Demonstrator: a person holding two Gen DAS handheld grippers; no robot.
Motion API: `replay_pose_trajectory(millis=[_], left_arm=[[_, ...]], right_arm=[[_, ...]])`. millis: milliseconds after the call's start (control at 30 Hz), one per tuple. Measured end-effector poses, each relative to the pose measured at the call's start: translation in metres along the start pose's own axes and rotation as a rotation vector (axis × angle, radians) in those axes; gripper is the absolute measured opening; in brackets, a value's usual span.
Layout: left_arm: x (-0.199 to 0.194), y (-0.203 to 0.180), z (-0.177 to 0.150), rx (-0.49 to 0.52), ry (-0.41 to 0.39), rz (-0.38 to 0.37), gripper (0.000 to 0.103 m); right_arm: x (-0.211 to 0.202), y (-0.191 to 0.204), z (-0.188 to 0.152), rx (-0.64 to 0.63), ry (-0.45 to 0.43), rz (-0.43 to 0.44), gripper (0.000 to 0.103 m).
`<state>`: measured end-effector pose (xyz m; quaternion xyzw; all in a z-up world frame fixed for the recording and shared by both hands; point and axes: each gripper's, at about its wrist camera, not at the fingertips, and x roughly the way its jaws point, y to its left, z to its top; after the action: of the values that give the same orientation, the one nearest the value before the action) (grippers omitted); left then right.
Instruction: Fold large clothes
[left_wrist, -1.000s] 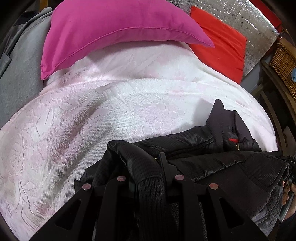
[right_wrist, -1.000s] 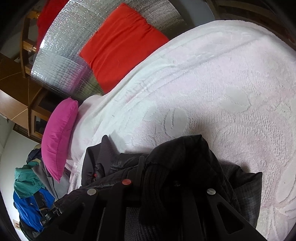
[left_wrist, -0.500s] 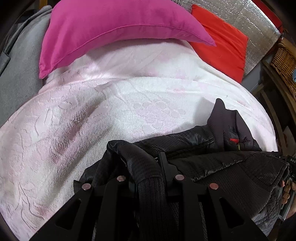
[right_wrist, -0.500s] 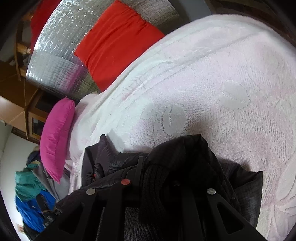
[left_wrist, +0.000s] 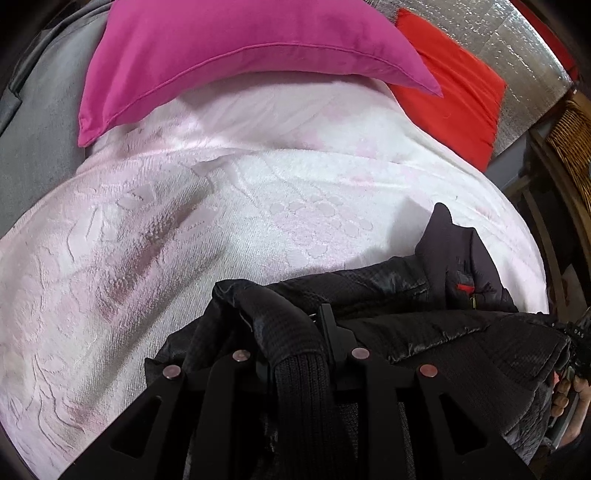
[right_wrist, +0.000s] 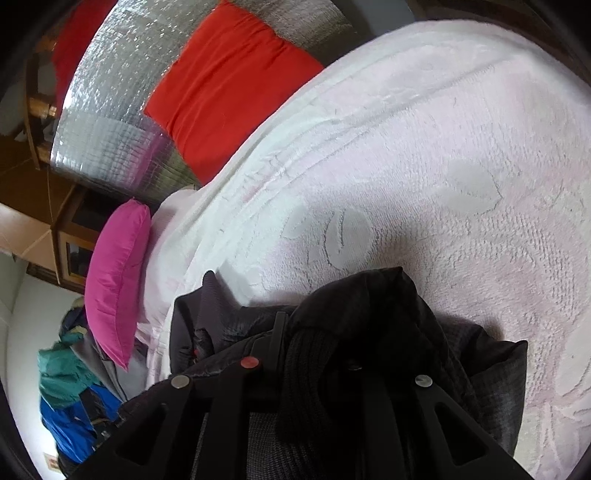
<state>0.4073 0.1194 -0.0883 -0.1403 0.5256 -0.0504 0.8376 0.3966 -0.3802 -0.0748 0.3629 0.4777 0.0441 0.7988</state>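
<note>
A big bed is covered with a soft blanket (left_wrist: 229, 229) that is white and pale pink, with leaf and flower shapes pressed into it. At the far end a bright pink pillow (left_wrist: 236, 59) lies on the blanket. Next to it a red pillow (left_wrist: 458, 96) leans on a shiny silver sheet (left_wrist: 517, 48). Grey cloth (left_wrist: 33, 125) hangs at the left side of the bed. A woven basket (left_wrist: 572, 147) sits by the right edge. In the right claw's view, brown wooden furniture (right_wrist: 44, 214) stands past the pillows, and a pile of green and blue clothes (right_wrist: 70, 406) lies beside the bed.

A black jacket (left_wrist: 443, 332) lies bunched up on the near edge of the blanket. It looks shiny and bumpy, and its collar sticks up with a small red mark on it.

The left claw (left_wrist: 295, 339) is nearly closed. It pinches a black knitted cuff (left_wrist: 299, 387) of the jacket, and the cloth bulges up between its fingers.

The right claw (right_wrist: 314, 343) is nearly closed too. It squeezes another thick fold of the jacket with a knitted edge. The cloth covers one finger, so how tight the pinch is stays a bit hard to see.

At the far right of the left claw's view, a hand (left_wrist: 569, 402) shows beside the jacket.
</note>
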Motion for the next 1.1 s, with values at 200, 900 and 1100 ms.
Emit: replay_pose_trajectory(millis=[200,900,1100], left_arm=[[-0.009,0.024,0.012,-0.205,0.053,-0.164,0.042],[-0.018,0.026,0.004,0.108,-0.051,-0.045,0.070],[0.014,0.002,0.011,0.159,0.003,-0.006,0.070]], right_arm=[[-0.012,-0.002,0.012,0.110,0.039,0.166,0.069],[-0.020,0.010,0.014,-0.340,-0.008,-0.123,0.074],[-0.007,0.009,0.020,-0.384,0.017,-0.149,0.074]])
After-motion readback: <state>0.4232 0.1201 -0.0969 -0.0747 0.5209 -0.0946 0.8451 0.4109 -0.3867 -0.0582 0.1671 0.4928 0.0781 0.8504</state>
